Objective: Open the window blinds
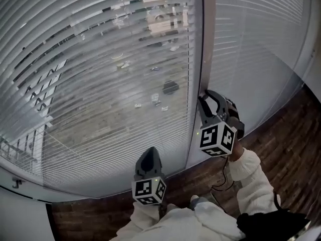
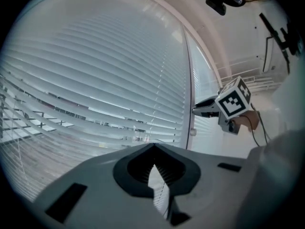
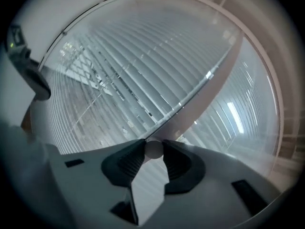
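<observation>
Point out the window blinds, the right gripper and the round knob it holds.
window blinds (image 1: 95,89): head view, on the slats of the left panel.
right gripper (image 1: 204,97): head view, midway between its fingertips.
round knob (image 3: 153,149): right gripper view, on its face between the jaws.

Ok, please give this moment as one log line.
right gripper: jaws shut on wand knob | left gripper: jaws shut, empty | blinds: down

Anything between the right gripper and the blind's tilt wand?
Nothing visible. The right gripper has its jaws closed on the tilt wand knob, beside the window frame post.
</observation>
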### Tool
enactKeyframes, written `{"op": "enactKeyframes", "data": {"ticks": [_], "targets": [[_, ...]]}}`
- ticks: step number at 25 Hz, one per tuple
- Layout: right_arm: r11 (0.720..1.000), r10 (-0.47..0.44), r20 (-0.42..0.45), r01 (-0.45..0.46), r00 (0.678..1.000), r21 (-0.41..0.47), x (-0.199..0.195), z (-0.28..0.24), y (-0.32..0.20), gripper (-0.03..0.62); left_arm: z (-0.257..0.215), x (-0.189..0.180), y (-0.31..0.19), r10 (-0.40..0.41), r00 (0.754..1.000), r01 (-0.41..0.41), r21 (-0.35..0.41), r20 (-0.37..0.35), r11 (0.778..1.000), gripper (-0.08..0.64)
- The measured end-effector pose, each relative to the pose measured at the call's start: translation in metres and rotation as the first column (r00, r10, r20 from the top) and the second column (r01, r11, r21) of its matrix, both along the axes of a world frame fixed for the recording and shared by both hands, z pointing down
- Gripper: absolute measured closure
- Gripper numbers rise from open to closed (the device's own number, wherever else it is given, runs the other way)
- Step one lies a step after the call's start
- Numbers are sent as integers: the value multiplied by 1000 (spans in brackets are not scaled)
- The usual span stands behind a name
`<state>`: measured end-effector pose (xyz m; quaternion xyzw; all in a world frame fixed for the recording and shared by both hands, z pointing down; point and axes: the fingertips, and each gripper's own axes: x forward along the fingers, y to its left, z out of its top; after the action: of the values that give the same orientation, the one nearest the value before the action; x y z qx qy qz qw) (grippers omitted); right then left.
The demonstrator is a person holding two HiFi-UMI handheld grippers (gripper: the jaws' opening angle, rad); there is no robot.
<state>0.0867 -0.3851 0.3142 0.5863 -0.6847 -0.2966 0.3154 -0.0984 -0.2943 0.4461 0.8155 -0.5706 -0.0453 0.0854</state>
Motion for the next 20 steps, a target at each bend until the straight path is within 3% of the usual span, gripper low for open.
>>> {"op": "enactKeyframes", "data": {"ticks": [3, 6, 12, 20], "targets": [[999, -6, -191, 13, 982, 34, -2, 2, -1, 463, -1, 0, -2, -9, 1000, 9, 1, 6, 1000, 563], [997, -11, -385, 39, 923, 64, -4, 5, 1, 465, -1, 0, -3, -17, 1000, 17, 3, 13, 1000, 564], [989, 6, -687, 98, 727, 113, -4, 11, 2, 463, -4, -5, -3, -37, 999, 36, 15, 33, 999, 563], [976, 41, -862, 164, 506, 142, -3, 17, 2, 463, -3, -15, -6, -69, 997, 68, 17, 41, 998, 563]]}}
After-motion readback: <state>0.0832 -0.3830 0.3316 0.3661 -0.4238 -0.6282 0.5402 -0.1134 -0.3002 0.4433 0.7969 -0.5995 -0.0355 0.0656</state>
